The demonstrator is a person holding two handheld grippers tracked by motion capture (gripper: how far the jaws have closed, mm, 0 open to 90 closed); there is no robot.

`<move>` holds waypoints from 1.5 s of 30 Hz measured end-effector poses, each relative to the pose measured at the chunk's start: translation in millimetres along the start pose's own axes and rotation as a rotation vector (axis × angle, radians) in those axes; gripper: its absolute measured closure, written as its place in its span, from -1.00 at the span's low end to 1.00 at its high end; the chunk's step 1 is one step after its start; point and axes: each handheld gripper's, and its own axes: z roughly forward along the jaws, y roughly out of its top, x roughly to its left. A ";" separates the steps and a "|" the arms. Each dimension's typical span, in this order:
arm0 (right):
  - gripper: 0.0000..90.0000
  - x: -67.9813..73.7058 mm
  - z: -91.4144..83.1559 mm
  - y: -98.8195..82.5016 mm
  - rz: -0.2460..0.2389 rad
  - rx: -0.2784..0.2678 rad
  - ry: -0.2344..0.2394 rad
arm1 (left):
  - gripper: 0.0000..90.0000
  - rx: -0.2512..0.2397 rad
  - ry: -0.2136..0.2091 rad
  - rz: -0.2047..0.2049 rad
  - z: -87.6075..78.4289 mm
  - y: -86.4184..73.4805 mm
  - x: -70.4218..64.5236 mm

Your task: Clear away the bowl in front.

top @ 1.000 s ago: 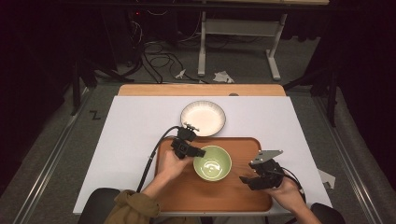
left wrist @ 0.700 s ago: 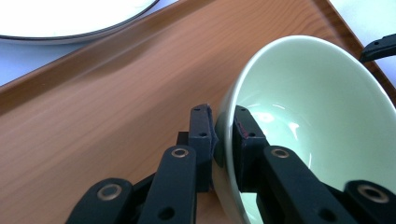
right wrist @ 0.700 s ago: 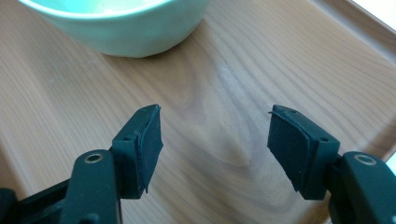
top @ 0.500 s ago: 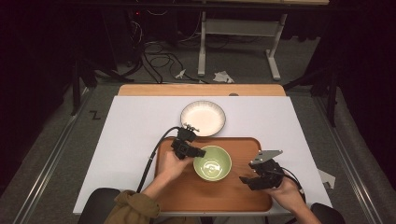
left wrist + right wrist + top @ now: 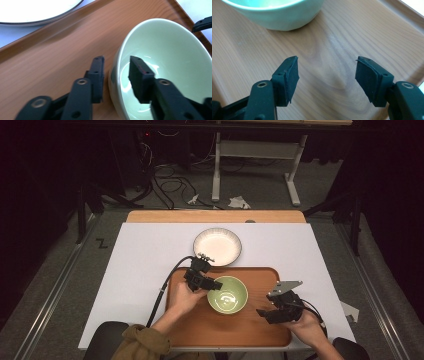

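Fingers (image 5: 100, 72) of the left gripper (image 5: 212, 283) straddle the near rim of the green bowl (image 5: 228, 295), one outside and one inside, with a gap on each side, so nothing is gripped. They have just been opening, unlike the pinch on that rim a second ago; the bowl seems set down on the wooden tray (image 5: 250, 332), the release done. Right gripper (image 5: 265, 311) hovers spread over bare tray beside the bowl. Beyond, the white plate (image 5: 217, 246) rests on the desk (image 5: 140, 250).

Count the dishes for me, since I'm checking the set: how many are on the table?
2: a green bowl on the tray, and a white plate on the table beyond the tray's far edge. None looks hidden.
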 end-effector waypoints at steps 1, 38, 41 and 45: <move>-0.21 0.0 0.0 0.0 0.000 0.000 0.000 | 0.36 -0.002 0.001 0.001 -0.6 0.0 0.0; -0.21 -1.0 1.2 -0.1 -0.011 0.008 0.002 | 0.04 -0.166 0.012 0.014 -63.7 -11.1 -4.1; -0.21 -1.0 1.3 -0.2 -0.009 0.008 0.001 | 0.03 -0.181 0.015 0.007 -70.2 -13.8 -2.5; -0.21 -0.8 1.1 0.0 -0.010 0.009 0.004 | 0.03 -0.201 0.019 -0.004 -78.5 -19.1 0.2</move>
